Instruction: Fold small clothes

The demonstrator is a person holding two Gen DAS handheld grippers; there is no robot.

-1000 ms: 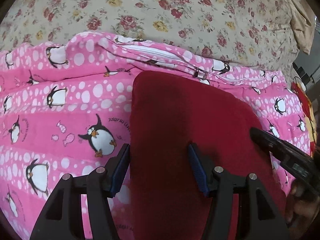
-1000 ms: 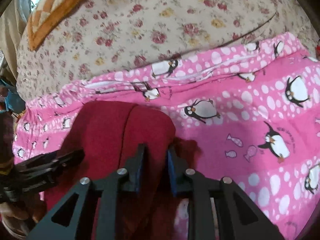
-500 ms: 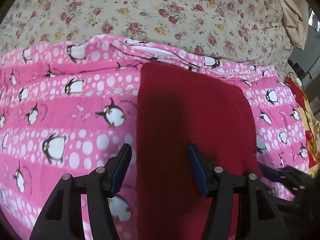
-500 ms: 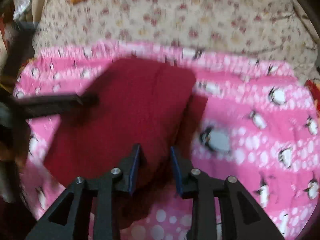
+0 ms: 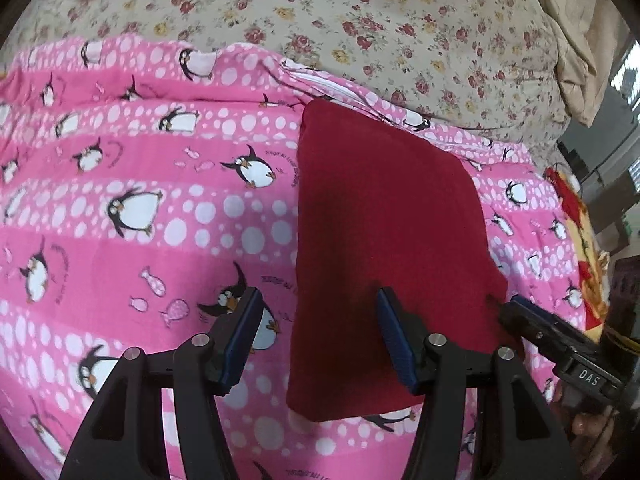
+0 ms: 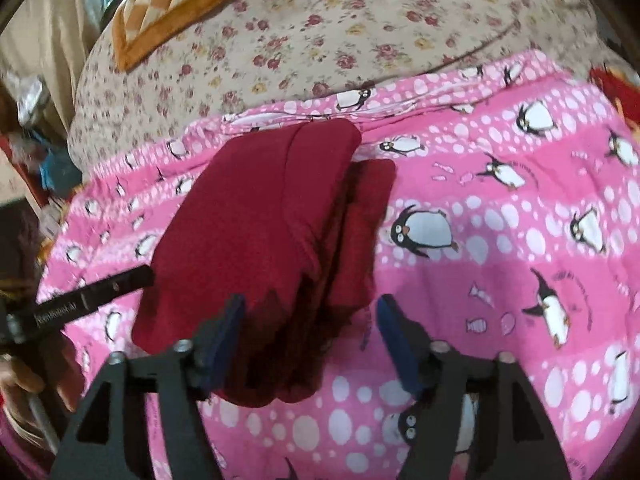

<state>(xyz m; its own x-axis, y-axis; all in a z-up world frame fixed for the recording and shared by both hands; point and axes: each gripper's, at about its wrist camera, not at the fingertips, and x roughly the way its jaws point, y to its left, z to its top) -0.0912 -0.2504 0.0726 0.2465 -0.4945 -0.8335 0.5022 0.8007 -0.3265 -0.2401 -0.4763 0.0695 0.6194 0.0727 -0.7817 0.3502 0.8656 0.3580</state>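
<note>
A dark red garment point(image 5: 384, 248) lies folded into a flat rectangle on the pink penguin blanket point(image 5: 140, 208). My left gripper point(image 5: 318, 336) hovers over the garment's near left edge, open, its pads pressing on nothing. In the right wrist view the garment point(image 6: 256, 232) shows stacked layers along its right side. My right gripper point(image 6: 312, 340) stands over its near end with jaws opening; the cloth lies below and between them, untouched by the pads. Each gripper appears at the edge of the other's view: the right gripper point(image 5: 560, 344) and the left gripper point(image 6: 92, 296).
The blanket point(image 6: 500, 240) covers a bed with a floral sheet point(image 5: 360, 20). An orange checked cushion point(image 6: 172, 4) lies at the far left, a beige pillow point(image 5: 580, 48) at the far right. A red and yellow cloth point(image 5: 580, 240) borders the blanket's right edge.
Both grippers have drawn back toward the garment's near end, so more of it shows. The right jaws went from nearly shut on the red fold to wide apart, letting it go.
</note>
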